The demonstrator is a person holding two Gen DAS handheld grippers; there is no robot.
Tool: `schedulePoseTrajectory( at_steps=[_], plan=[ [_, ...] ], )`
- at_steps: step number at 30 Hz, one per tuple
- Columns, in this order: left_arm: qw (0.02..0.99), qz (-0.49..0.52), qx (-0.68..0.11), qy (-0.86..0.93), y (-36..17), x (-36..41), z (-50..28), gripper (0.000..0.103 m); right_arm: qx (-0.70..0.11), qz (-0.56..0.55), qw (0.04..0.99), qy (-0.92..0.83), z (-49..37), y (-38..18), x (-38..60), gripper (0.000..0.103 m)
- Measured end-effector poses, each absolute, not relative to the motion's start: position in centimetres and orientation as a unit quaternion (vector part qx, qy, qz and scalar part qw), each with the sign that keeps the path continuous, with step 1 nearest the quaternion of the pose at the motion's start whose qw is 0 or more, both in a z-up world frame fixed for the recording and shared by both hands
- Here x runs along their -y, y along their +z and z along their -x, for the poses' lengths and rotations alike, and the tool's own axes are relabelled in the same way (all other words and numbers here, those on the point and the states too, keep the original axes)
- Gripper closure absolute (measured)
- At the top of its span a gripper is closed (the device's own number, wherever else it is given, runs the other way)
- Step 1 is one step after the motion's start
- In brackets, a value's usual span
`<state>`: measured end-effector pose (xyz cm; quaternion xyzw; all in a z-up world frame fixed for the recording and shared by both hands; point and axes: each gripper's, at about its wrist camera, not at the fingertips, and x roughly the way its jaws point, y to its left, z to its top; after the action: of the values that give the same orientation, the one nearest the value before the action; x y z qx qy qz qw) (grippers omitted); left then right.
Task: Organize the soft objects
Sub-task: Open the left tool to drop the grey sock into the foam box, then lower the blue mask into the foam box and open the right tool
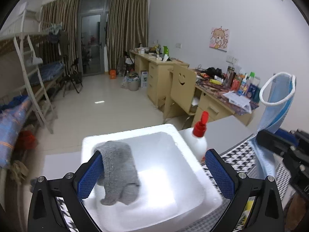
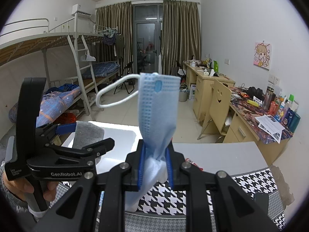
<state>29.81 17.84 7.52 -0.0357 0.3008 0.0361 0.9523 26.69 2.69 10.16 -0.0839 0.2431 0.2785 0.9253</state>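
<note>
I see the grey sock [image 1: 119,172] draped over the tip of my left gripper's [image 1: 154,172] left-hand blue pad [image 1: 89,176], hanging down into the white foam box [image 1: 185,148]. Its toe end dangles just above the box floor. The left jaws stand wide apart, and only that one pad touches the sock; the other pad sits well clear, out over the box's right rim. From the right wrist camera the same sock [image 2: 87,135] shows as a grey fold beside the left gripper [image 2: 77,141], with the box [image 2: 123,135] behind it and a hand [image 2: 25,187] around the handle below.

The blue face mask [image 2: 158,112] is clamped between my right gripper's [image 2: 154,166] two blue pads, which are drawn close together on its bunched lower part. The mask stands upright above the jaws, one white ear loop [image 2: 114,94] curling out to the left; a tail of it hangs down below the pads. In the left wrist view that mask [image 1: 278,104] rises at the far right, well apart from the box.

Just beside the box's right wall stands a white bottle with a red nozzle [image 1: 197,137]. Under everything lies a black-and-white houndstooth cloth [image 2: 251,185] on the table. Beyond are a row of cluttered wooden desks [image 1: 160,65], a bunk bed [image 2: 58,58] and brown curtains [image 1: 127,23].
</note>
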Motion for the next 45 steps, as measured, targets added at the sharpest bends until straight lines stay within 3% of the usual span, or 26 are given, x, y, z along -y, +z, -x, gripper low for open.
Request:
schedulePoseTrajectory(
  at_steps=[6, 10, 28, 45],
  plan=[
    [0.934, -0.069, -0.351, 0.022, 6.8, -16.3, -30.8, 0.001, -0.245, 0.084, 0.925, 0.277, -26.7, 10.3, -2.6, 0.079],
    [0.918, -0.083, -0.386, 0.043, 6.4, -16.5, -31.7, 0.001, -0.245, 0.083, 0.925, 0.277, -26.8, 10.4, -2.5, 0.079],
    [0.941, -0.005, -0.308, 0.139, 7.7, -19.6, -27.9, 0.001, -0.244, 0.098, 0.918, 0.297, -27.0, 10.6, -4.8, 0.079],
    [0.935, 0.008, -0.267, 0.233, 6.9, -21.2, -24.4, 0.001, -0.261, 0.113, 0.907, 0.31, -27.8, 10.0, -8.4, 0.079]
  ],
)
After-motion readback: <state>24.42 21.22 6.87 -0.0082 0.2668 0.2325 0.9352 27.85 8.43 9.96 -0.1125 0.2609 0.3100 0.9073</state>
